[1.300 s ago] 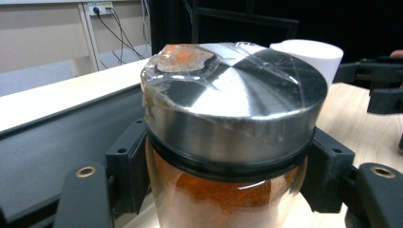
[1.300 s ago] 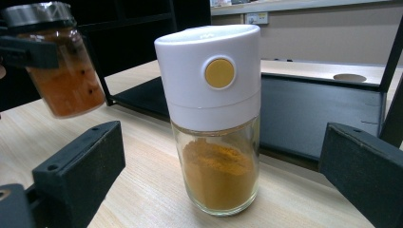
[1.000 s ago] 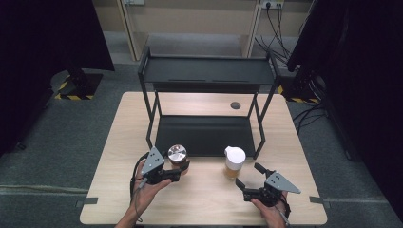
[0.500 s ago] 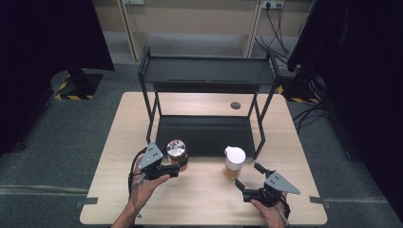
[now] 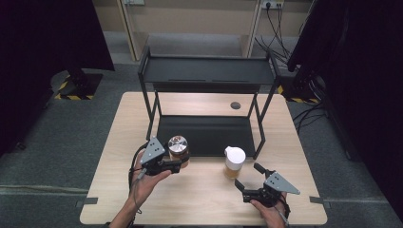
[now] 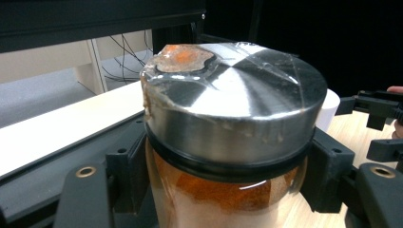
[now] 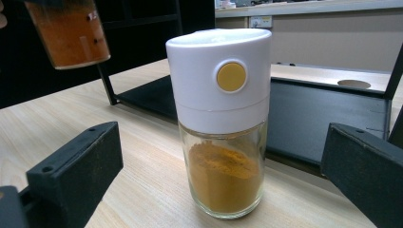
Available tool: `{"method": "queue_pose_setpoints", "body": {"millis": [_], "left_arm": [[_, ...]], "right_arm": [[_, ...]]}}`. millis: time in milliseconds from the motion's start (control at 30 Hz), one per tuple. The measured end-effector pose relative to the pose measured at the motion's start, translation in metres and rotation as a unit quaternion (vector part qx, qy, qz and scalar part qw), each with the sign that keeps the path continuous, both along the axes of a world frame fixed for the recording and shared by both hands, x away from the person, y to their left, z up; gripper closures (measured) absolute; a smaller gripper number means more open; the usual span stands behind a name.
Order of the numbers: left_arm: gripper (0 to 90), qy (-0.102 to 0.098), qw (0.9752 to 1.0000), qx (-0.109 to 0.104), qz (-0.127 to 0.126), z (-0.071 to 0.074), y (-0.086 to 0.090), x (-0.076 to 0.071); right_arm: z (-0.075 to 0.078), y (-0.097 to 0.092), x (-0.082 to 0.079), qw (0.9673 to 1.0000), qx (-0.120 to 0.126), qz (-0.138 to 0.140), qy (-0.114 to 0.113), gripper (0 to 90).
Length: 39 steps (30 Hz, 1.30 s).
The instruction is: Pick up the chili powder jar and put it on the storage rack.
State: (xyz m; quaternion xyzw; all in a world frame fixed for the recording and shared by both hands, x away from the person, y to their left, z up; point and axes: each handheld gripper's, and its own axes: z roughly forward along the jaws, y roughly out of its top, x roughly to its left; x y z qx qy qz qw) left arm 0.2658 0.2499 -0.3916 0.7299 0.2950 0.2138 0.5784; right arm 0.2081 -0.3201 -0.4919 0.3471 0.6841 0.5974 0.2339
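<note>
Wooden table (image 5: 119, 190) is sitting under a black two-tier rack (image 5: 204, 76). Left gripper (image 5: 177, 164) is clamping a steel-lidded jar (image 5: 178, 147) of orange powder, holding it clear of the tabletop. Right gripper (image 5: 247, 183) is gaping wide, jaws either side of the white-capped spice jar (image 5: 234, 161) but not touching it.

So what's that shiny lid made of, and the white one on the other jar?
The shiny lid looks like brushed metal: silvery, with fine circular streaks and bright glints. The white lid looks like smooth matte plastic, evenly white with a yellow button. Both jars, the held one and the standing one, look like clear glass.
</note>
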Motion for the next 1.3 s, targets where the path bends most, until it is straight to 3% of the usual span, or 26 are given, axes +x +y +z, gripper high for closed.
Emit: {"method": "queue_pose_setpoints", "body": {"millis": [600, 1100, 1300], "left_arm": [[30.3, -0.006, 1.0, 0.002, 0.002, 0.044, 0.002, 0.012], [30.3, -0.001, 1.0, -0.002, 0.007, 0.069, 0.004, 0.016], [30.3, -0.008, 0.9999, 0.006, 0.013, 0.084, 0.002, 0.019]], "right_arm": [[-0.001, 0.0, 0.0, 1.0, 0.001, -0.001, 0.0, 0.4], [0.0, 0.0, 0.0, 1.0, 0.001, 0.0, 0.001, 0.4], [-0.001, 0.0, 0.001, 1.0, 0.0, 0.001, 0.001, 0.4]]}}
